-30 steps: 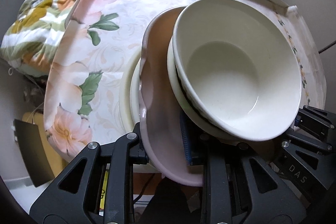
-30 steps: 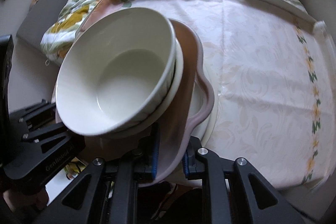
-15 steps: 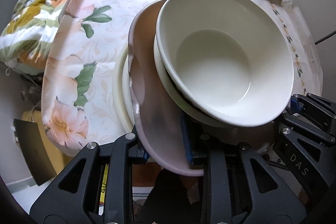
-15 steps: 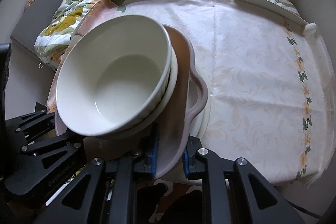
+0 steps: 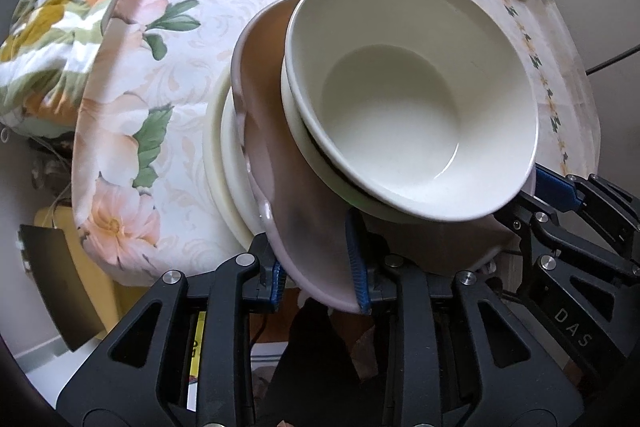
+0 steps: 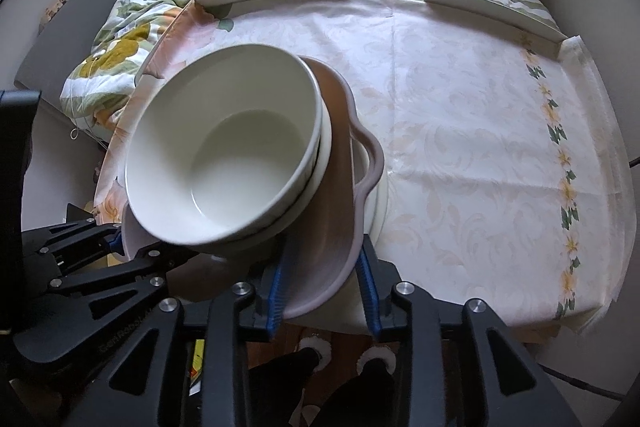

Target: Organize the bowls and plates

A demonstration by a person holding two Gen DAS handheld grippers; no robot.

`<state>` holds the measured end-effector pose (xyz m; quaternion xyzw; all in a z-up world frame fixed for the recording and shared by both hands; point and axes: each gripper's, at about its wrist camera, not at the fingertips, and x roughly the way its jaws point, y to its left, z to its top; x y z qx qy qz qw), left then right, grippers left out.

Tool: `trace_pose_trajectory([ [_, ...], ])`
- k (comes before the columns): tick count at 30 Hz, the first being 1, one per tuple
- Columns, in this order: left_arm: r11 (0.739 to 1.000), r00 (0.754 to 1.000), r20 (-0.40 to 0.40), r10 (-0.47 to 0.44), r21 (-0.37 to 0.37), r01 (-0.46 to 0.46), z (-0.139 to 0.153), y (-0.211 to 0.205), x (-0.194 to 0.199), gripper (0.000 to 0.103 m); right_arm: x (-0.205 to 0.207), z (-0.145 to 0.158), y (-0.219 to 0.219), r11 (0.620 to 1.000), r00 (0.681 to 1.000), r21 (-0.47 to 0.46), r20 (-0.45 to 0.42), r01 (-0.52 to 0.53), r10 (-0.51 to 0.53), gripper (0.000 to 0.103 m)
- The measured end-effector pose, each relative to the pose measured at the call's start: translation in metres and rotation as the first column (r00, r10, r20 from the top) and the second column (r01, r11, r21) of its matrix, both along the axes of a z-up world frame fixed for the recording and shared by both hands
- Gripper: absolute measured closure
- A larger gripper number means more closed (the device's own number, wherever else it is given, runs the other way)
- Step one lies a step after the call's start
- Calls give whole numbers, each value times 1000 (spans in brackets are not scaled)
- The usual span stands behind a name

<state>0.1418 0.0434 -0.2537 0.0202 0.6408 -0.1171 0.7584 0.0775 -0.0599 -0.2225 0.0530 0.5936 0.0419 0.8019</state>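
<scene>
Straddling the pink plate (image 5: pixel 304 227) rim, both grippers' fingers (image 5: pixel 355 267), apparently slightly parted

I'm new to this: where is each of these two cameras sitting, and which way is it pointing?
Left wrist: rides the left gripper, looking forward over the pink plate and stacked white bowls; the right gripper shows at right.
Right wrist: rides the right gripper, looking across the floral tablecloth; the left gripper shows at left.
Shared: plate, bowls, tablecloth.

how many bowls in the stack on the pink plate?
2: a top white bowl nested in a lower white bowl, of which only the rim shows. More could be hidden between them.
</scene>
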Motion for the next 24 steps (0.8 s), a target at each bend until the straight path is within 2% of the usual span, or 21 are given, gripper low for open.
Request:
trace_pose_trajectory([
  [4, 1000, 1000, 15, 10, 17, -10, 8, 0, -1, 75, -1, 0, -4, 1000, 1000, 11, -2, 0, 0, 65],
  [6, 999, 999, 25, 20, 26, -20, 13, 2, -3, 60, -2, 2, -6, 1000, 1000, 24, 2, -2, 2, 64],
  [7, 999, 999, 29, 25, 27, -26, 15, 2, -4, 35, -3, 5, -7, 1000, 1000, 25, 9, -5, 5, 64],
  [8, 999, 999, 36, 33, 26, -34, 18, 2, -6, 25, -4, 7, -8, 1000, 1000, 26, 18, -11, 10, 64],
  [14, 994, 992, 83, 100, 38, -103, 36, 2, -29, 25, -22, 26, -25, 999, 997, 39, 69, -37, 35, 63],
  [18, 988, 975, 175, 140, 37, -148, 70, -2, -57, 25, -50, 55, -41, 999, 988, 26, 149, -47, 43, 63],
  [20, 985, 953, 256, 160, 25, -172, 98, -5, -74, 25, -66, 79, -54, 999, 978, 19, 206, -41, 36, 63],
  [24, 980, 869, 458, 188, -30, -196, 164, -13, -119, 21, -97, 130, -74, 999, 940, -26, 340, -21, 28, 63],
])
